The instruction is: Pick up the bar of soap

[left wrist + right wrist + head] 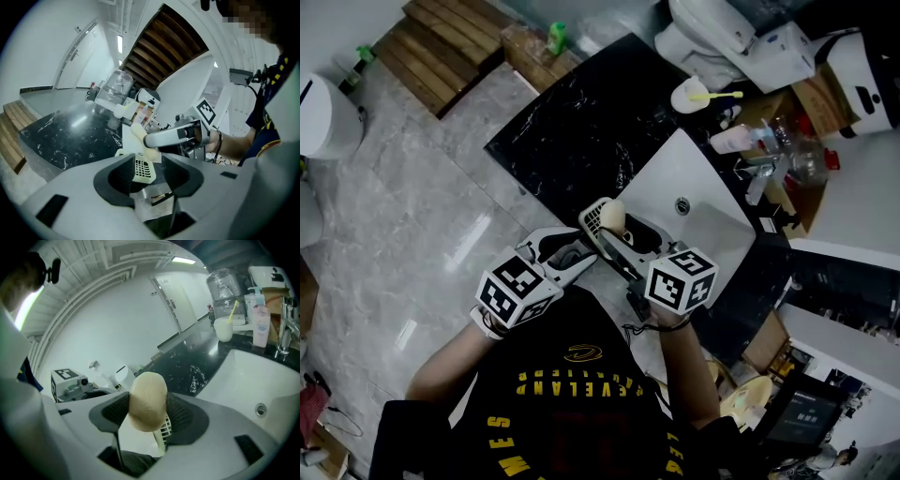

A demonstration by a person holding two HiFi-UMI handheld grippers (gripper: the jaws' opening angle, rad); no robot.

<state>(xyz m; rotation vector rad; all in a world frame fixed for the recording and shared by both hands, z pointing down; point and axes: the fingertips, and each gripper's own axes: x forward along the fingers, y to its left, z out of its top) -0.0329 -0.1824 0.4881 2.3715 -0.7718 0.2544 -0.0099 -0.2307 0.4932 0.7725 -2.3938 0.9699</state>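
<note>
- Bar of soap [148, 397]: beige oval, clamped upright between the pads of the right gripper [148, 415], in the air over the front rim of the white sink [712, 230].
- Right jaws are closed to the soap's width. Both ribbed pads press its flanks and the top half stands proud of them.
- Slotted white soap dish [142, 169] sits directly under the soap, its end between the jaws of the left gripper [149, 177].
- Left jaws are partly drawn in. The dish touches one pad and a dark gap shows beside the other. The dish hangs clear of the black marble counter [581, 131], so I judge it held, lightly.
- Likely reason: the left steadies the dish while the right lifts the soap off it.
</note>
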